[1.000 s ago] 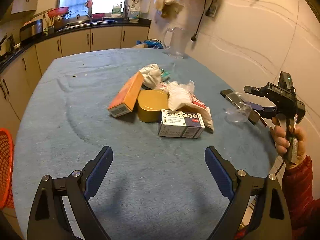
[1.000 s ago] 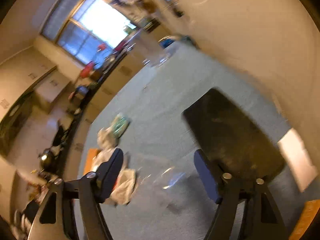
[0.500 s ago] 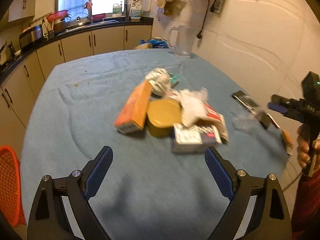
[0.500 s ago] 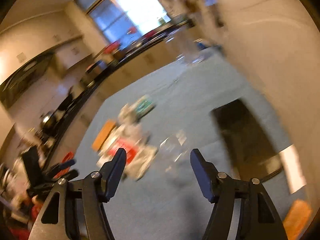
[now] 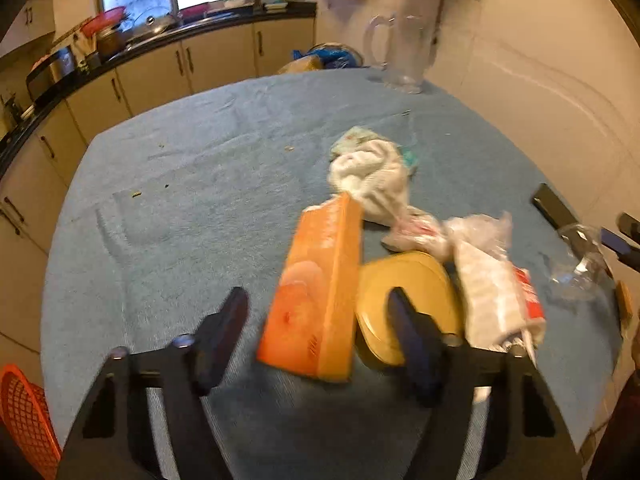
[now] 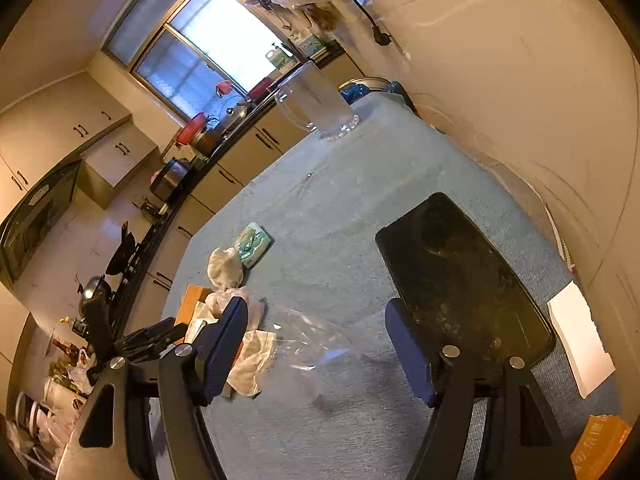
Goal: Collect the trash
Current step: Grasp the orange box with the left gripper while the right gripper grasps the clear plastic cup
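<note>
A pile of trash lies on the blue table cloth (image 5: 192, 200). In the left wrist view my open left gripper (image 5: 320, 328) straddles the near end of an orange carton (image 5: 320, 300), not shut on it. Beside it are a round gold lid (image 5: 400, 300), a white wrapper with red print (image 5: 496, 300) and a crumpled white wad (image 5: 372, 176). In the right wrist view my open right gripper (image 6: 316, 344) brackets a clear crumpled plastic cup (image 6: 308, 356) on the cloth; this cup also shows in the left wrist view (image 5: 576, 268).
A black phone (image 6: 460, 280) lies right of the cup, a white card (image 6: 580, 340) beyond it. A glass jug (image 5: 404, 52) stands at the table's far end. A green tissue pack (image 6: 252, 244) lies mid-table. An orange basket (image 5: 24, 420) sits at the lower left.
My left gripper moved forward to the pile and narrowed around the orange carton. My right gripper swung back down toward the clear cup.
</note>
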Demonstrator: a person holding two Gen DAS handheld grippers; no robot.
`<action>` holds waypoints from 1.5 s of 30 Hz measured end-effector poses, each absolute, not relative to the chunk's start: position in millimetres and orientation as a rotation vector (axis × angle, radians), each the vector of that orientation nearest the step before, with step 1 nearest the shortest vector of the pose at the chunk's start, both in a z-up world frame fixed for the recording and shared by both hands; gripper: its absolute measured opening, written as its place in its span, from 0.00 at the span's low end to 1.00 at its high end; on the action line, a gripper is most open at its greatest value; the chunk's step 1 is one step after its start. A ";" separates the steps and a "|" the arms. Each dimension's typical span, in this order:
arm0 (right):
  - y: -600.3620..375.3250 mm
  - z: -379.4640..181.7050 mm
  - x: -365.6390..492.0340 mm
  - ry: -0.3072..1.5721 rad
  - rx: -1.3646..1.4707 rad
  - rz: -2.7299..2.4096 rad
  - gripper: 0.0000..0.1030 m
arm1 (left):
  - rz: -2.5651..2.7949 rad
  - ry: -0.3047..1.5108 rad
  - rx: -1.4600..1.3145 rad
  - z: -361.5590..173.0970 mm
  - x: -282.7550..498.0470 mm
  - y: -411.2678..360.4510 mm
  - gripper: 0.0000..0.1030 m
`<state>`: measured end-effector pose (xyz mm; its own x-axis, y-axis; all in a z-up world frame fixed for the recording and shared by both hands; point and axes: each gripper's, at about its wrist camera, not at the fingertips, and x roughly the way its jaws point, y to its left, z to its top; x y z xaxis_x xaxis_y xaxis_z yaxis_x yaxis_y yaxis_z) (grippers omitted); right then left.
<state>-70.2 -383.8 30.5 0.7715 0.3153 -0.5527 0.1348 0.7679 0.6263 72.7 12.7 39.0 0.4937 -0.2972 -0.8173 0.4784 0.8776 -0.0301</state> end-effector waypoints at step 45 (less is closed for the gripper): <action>-302.2 34.2 -79.4 0.900 0.348 0.355 0.27 | -0.322 1.018 0.127 4.4 95.5 58.4 0.48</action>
